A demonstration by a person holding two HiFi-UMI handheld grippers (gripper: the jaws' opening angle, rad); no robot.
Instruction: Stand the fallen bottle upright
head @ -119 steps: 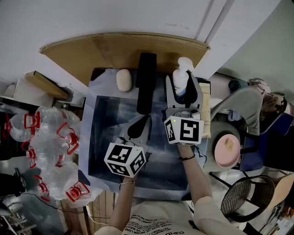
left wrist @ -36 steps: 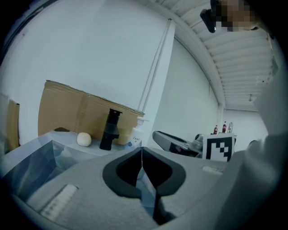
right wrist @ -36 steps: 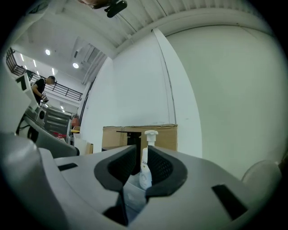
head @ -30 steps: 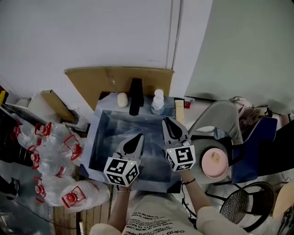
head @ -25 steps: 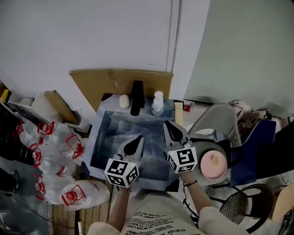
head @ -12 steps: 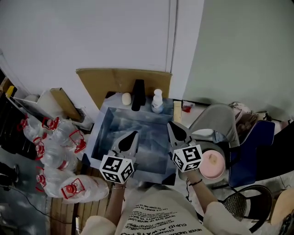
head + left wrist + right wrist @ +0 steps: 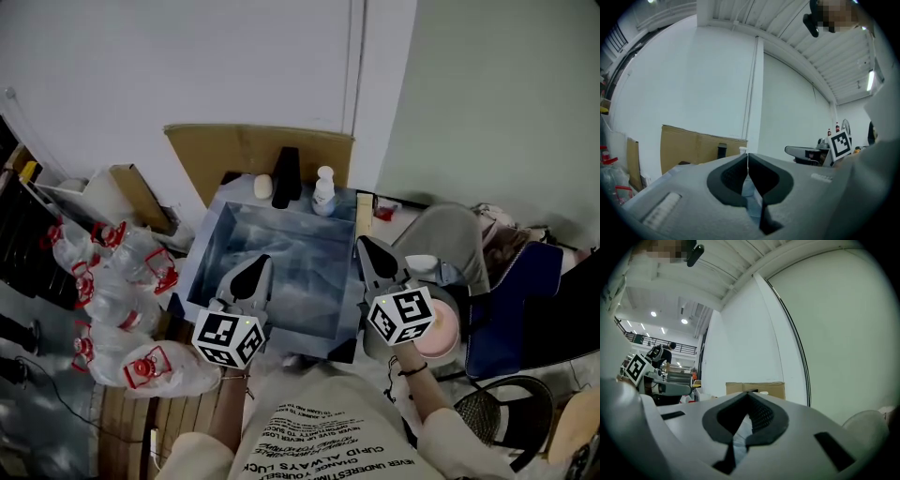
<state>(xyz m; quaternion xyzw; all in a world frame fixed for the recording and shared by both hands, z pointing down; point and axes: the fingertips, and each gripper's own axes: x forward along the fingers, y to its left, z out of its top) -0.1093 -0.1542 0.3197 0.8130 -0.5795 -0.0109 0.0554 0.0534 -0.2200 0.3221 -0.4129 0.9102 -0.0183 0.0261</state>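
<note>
A small white bottle (image 7: 324, 190) stands upright at the far edge of the blue-grey cloth-covered table (image 7: 281, 272). Nothing holds it. My left gripper (image 7: 260, 262) hangs over the table's near left part, shut and empty. Its jaws meet at the tip in the left gripper view (image 7: 747, 158), and the bottle's cap (image 7: 743, 150) peeks just above them. By the table's near right corner my right gripper (image 7: 366, 246) is shut with nothing in it. The same shut jaws (image 7: 749, 393) fill the right gripper view. Both grippers are well short of the bottle.
A black upright block (image 7: 286, 176) and a pale oval object (image 7: 263, 187) stand left of the bottle, before a cardboard sheet (image 7: 234, 150). Clear plastic bottles with red labels (image 7: 112, 300) are heaped on the left. A grey chair (image 7: 450, 234) and pink bowl (image 7: 442, 328) sit on the right.
Both grippers have drawn back toward the person and away from the bottle. The view has pulled back too, and the bottle stays upright where it was.
</note>
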